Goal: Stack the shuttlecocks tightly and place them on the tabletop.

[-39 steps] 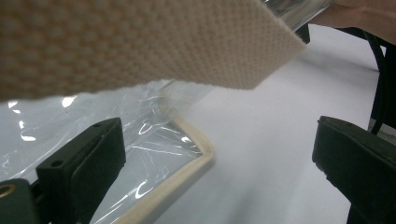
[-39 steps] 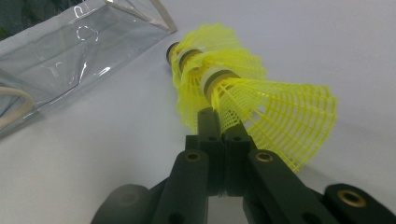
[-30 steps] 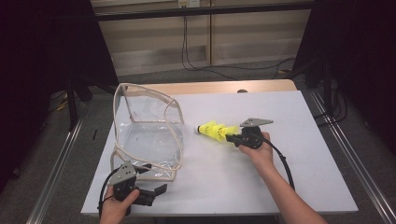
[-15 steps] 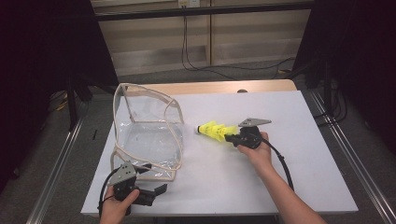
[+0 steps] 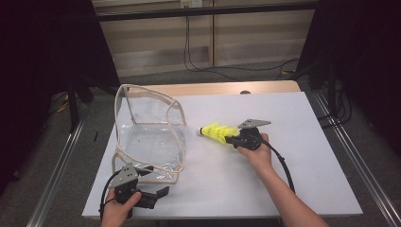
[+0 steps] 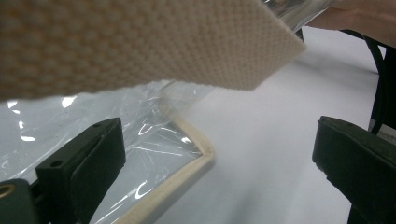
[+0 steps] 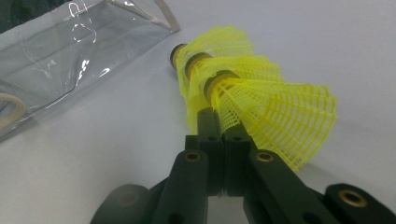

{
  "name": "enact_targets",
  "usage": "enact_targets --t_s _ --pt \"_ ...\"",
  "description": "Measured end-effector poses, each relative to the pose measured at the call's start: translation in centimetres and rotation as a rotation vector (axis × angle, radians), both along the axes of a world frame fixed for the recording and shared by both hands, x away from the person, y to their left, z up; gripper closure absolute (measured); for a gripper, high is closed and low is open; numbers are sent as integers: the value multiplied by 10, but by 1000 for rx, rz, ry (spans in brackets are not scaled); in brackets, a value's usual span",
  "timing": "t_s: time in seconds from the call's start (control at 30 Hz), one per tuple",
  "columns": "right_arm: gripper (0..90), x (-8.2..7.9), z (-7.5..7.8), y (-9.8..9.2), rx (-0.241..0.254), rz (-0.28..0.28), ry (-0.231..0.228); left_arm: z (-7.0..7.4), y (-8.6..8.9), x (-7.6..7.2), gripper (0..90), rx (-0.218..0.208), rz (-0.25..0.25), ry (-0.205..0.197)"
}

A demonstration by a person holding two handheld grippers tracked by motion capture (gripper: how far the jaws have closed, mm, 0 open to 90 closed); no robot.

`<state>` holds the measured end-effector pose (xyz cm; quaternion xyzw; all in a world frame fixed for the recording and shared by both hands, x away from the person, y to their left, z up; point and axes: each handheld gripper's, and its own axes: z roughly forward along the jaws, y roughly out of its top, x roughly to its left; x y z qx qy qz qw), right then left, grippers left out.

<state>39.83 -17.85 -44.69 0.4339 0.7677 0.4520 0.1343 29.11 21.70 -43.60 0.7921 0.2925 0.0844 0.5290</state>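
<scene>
A stack of nested yellow shuttlecocks [image 5: 216,132] lies on its side at the middle of the white table [image 5: 302,184], cork tips toward the bag. My right gripper [image 5: 231,138] is shut on the net skirt of the shuttlecocks [image 7: 261,98], its jaws pressed together [image 7: 219,128]. A clear plastic bag [image 5: 149,127] with beige trim stands open at the left. My left gripper [image 5: 156,182] sits at the bag's near corner, jaws open. In the left gripper view the bag's trimmed corner [image 6: 196,154] lies between the wide-apart jaws [image 6: 215,154], untouched, and a beige woven strap [image 6: 140,42] hangs above.
The table's near edge runs just behind the left hand. Metal rails [image 5: 61,156] flank the table on both sides. A wooden strip [image 5: 227,88] borders the far edge. Cables trail from both grippers toward the person.
</scene>
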Motion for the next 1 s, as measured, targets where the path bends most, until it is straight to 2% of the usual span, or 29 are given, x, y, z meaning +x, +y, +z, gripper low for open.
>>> enact_targets --t_s 0.7,0.8,1.0 --pt "867 1 -2 8 -8 -1 1 0 0 0 26 -1 1 0" --pt "820 1 -2 9 -9 -4 5 0 0 0 25 1 1 0" --pt "750 -1 -3 12 -25 26 2 0 0 0 25 2 0 -1"
